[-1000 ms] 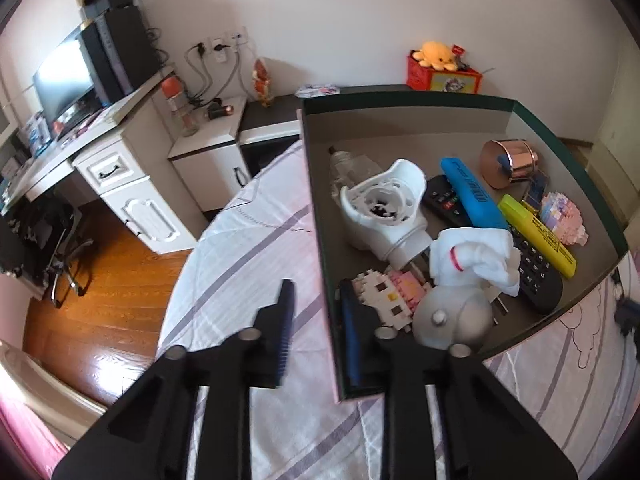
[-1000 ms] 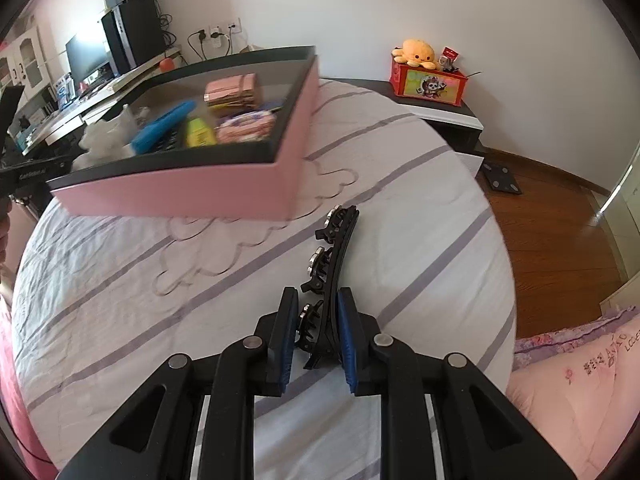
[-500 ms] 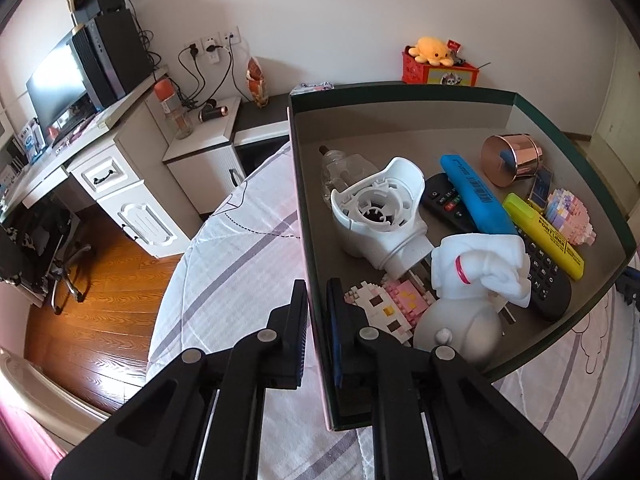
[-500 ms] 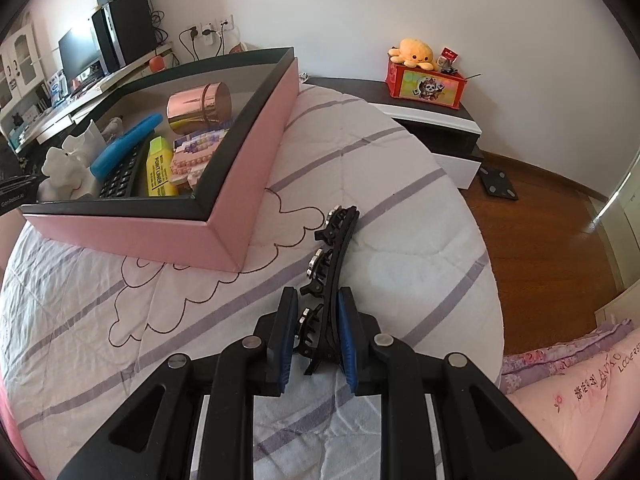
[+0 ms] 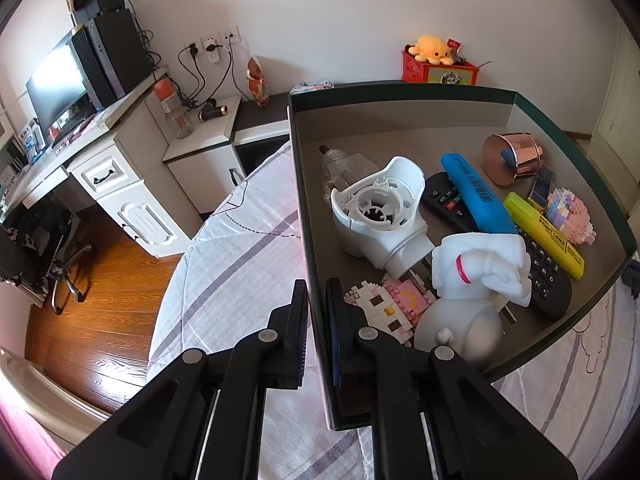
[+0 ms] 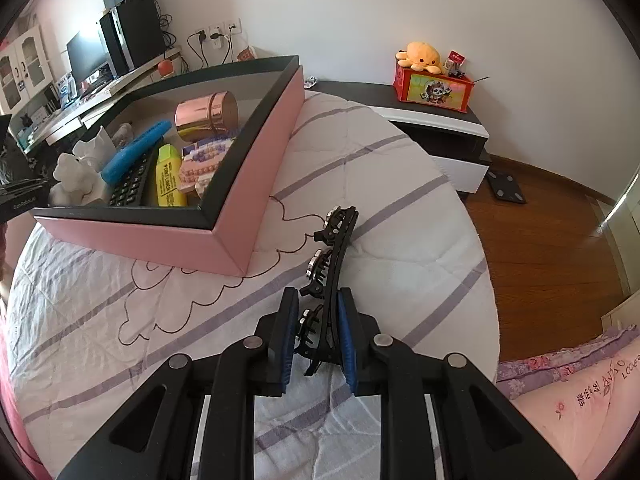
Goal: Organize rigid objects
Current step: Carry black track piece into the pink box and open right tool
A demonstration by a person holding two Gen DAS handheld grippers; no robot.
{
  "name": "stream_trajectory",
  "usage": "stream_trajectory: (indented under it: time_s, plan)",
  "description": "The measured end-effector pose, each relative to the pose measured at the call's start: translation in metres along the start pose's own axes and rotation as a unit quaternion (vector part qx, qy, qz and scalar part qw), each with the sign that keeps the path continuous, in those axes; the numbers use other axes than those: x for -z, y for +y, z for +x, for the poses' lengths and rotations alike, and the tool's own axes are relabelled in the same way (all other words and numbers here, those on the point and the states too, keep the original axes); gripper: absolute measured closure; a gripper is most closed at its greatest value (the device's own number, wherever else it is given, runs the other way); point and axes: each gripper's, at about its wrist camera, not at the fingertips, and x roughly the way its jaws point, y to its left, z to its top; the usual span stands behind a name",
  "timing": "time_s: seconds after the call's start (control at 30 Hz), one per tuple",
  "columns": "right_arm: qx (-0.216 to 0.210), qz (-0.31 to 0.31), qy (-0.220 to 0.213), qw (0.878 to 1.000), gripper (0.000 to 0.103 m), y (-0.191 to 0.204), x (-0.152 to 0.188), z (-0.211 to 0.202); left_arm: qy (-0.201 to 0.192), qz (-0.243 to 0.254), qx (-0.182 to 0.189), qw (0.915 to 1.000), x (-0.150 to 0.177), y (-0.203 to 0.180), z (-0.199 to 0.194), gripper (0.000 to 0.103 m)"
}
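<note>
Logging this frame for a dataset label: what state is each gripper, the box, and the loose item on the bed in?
Left gripper: shut on the box wall, one of its fingers inside, one outside.
Right gripper: shut on the hair clip.
Box: open-topped, on the bed, holding several items.
Hair clip: outside the box, far end over the bed.
Copper tin: on its side in the box.
</note>
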Motion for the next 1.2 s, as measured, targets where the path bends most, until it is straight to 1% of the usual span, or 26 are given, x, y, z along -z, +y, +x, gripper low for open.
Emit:
stream_trajectory:
  time_s: [0.17, 0.3, 0.37, 0.5, 0.6, 0.7, 0.9, 1.07, 1.13, 1.2]
  plan:
    - [0.0, -0.003, -0.025, 1.0, 0.083, 0.004, -0.011, -0.02, 0.0, -0.001, 0.0, 1.0, 0.0, 0.0, 0.0, 0.095]
    - [-0.003, -0.001, -0.058, 0.998, 0.083, 0.009, -0.035, -0.04, -0.002, -0.004, 0.003, 1.0, 0.0, 0.001, -0.001, 0.095]
    - [-0.006, -0.012, -0.069, 0.997, 0.083, 0.019, -0.049, -0.046, -0.002, -0.005, 0.004, 1.0, -0.001, 0.002, -0.001, 0.095]
    - [-0.021, -0.048, -0.076, 0.996, 0.083, 0.049, -0.076, -0.046, -0.001, -0.002, 0.002, 1.0, -0.002, 0.001, -0.001, 0.095]
    - [-0.036, -0.071, -0.069, 0.994, 0.083, 0.073, -0.092, -0.037, 0.0, -0.001, 0.0, 1.0, -0.002, 0.001, 0.0, 0.095]
    - [-0.049, -0.092, -0.051, 0.993, 0.083, 0.097, -0.105, -0.018, -0.001, -0.001, 0.001, 1.0, -0.002, 0.001, 0.0, 0.095]
    - [-0.06, -0.127, 0.0, 0.99, 0.083, 0.139, -0.116, 0.03, 0.0, -0.003, 0.001, 1.0, -0.002, 0.001, 0.0, 0.095]
    - [-0.035, -0.152, 0.035, 0.987, 0.083, 0.161, -0.115, 0.064, 0.0, -0.002, 0.001, 1.0, -0.002, 0.0, 0.0, 0.095]
    - [-0.018, -0.161, 0.039, 0.986, 0.083, 0.164, -0.115, 0.071, 0.0, -0.002, 0.003, 1.0, -0.002, 0.001, 0.0, 0.095]
    - [-0.011, -0.163, 0.041, 0.986, 0.083, 0.164, -0.115, 0.076, 0.0, -0.002, 0.002, 1.0, -0.002, 0.001, 0.001, 0.095]
